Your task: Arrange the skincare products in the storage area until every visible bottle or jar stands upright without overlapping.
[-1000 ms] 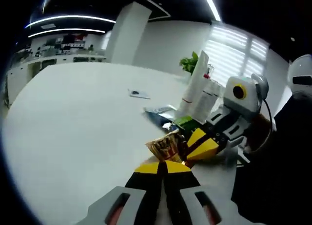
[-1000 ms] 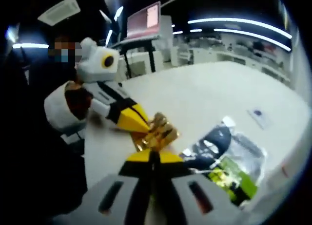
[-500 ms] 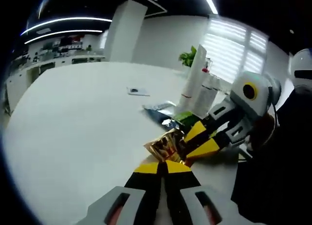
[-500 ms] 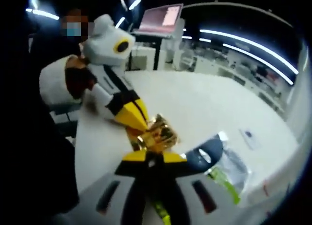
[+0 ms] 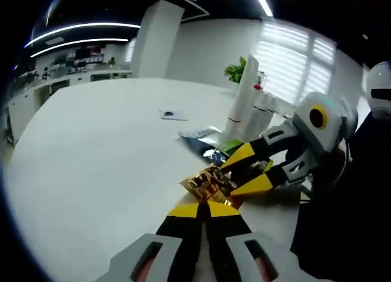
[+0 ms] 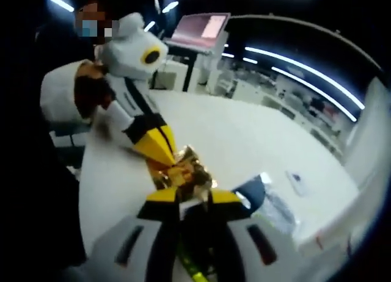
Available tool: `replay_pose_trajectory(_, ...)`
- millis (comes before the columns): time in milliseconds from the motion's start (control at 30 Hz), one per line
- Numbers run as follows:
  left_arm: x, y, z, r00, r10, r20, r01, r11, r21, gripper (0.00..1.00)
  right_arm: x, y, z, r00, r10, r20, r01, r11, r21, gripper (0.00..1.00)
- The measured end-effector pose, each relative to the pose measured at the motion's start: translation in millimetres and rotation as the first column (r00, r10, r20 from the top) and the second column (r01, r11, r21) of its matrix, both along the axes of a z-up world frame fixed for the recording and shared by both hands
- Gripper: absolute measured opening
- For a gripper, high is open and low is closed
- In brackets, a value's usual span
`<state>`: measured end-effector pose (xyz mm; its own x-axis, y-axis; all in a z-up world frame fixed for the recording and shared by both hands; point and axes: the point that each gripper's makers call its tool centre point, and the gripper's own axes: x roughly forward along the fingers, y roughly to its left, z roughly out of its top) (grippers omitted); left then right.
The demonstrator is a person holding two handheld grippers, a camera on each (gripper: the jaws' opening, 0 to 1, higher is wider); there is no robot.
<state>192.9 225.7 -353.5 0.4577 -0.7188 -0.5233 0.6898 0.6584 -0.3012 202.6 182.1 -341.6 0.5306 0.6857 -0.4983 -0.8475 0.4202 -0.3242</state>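
Left gripper view: left gripper (image 5: pixel 206 207) stays clamped on the gold packet (image 5: pixel 206 185), while the right gripper (image 5: pixel 239 172) has spread open. Right gripper view: its own jaws (now apart) flank the packet (image 6: pixel 181 175) above the table (image 6: pixel 244 141). Looks like a handover.

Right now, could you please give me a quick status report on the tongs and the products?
Left tongs shut on gold packet. Right tongs open around it. White bottles upright beyond; flat sachets lying between.
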Motion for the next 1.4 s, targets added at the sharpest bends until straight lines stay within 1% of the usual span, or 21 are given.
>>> replay_pose_trajectory(133,0.0,0.2,-0.2,1.000,-0.001,-0.001,0.001,1.000,-0.005,0.01,1.7,0.5,0.4,1.000,-0.003,0.016,0.003,1.000,-0.009,0.18)
replay_pose_trajectory(267,0.5,0.7,-1.0,1.000,-0.009,0.008,0.009,1.000,0.000,0.01,4.8,0.7,1.2,1.000,-0.009,0.028,0.010,1.000,-0.008,0.22)
replay_pose_trajectory(333,0.5,0.6,-1.2,1.000,-0.009,0.005,0.009,1.000,-0.001,0.01,5.5,2.0,1.5,0.999,-0.002,0.035,0.003,1.000,-0.013,0.21)
replay_pose_trajectory(433,0.4,0.5,-1.4,1.000,-0.011,0.004,0.011,1.000,-0.002,0.01,4.6,6.2,0.5,0.999,0.015,0.035,-0.014,1.000,-0.013,0.18)
replay_pose_trajectory(533,0.2,0.3,-1.5,1.000,-0.010,0.002,0.010,1.000,0.000,0.02,2.6,11.2,-0.2,0.999,0.027,0.016,-0.027,1.000,0.004,0.15)
replay_pose_trajectory(633,0.1,0.2,-1.6,1.000,-0.013,0.003,0.013,1.000,0.005,0.02,2.0,14.4,-1.1,0.999,0.036,0.004,-0.036,0.999,0.017,0.10)
replay_pose_trajectory(667,0.0,0.1,-1.6,1.000,-0.014,0.003,0.014,1.000,0.007,0.02,1.7,16.5,-1.2,0.999,0.039,-0.007,-0.039,0.999,0.031,0.09)
replay_pose_trajectory(833,0.2,-0.4,-1.7,1.000,-0.020,0.006,0.020,1.000,0.010,0.02,2.3,18.7,-3.0,0.999,0.038,-0.031,-0.037,0.998,0.049,0.06)
replay_pose_trajectory(933,0.4,-0.6,-1.6,1.000,-0.027,0.013,0.027,0.999,0.019,0.02,-1.9,21.4,-6.5,0.996,0.056,-0.066,-0.051,0.996,0.068,0.00)
replay_pose_trajectory(967,1.0,-0.4,-1.6,0.999,-0.034,0.025,0.034,0.999,0.029,0.03,-2.5,22.1,-6.6,0.996,0.057,-0.074,-0.051,0.996,0.079,0.00)
replay_pose_trajectory(1033,4.0,1.1,-1.5,0.996,-0.053,0.070,0.049,0.997,0.063,0.04,-0.8,21.5,-7.4,0.993,0.029,-0.117,-0.016,0.994,0.111,0.00)
replay_pose_trajectory(1133,3.7,0.3,-1.3,0.996,-0.059,0.068,0.055,0.996,0.069,0.05,0.3,20.7,-7.4,0.990,0.030,-0.139,-0.011,0.991,0.131,0.00)
replay_pose_trajectory(1267,4.7,2.9,-0.1,0.995,-0.069,0.075,0.063,0.995,0.082,0.11,-0.6,21.3,-7.6,0.988,0.031,-0.150,-0.007,0.988,0.156,0.00)
replay_pose_trajectory(1333,5.6,6.6,0.9,0.995,-0.070,0.067,0.064,0.994,0.087,0.12,-1.2,21.6,-7.4,0.988,0.036,-0.153,-0.011,0.987,0.161,0.00)
replay_pose_trajectory(1400,8.0,11.5,4.1,0.995,-0.059,0.077,0.052,0.995,0.086,0.12,-1.3,21.6,-7.3,0.985,0.036,-0.166,-0.008,0.985,0.170,0.00)
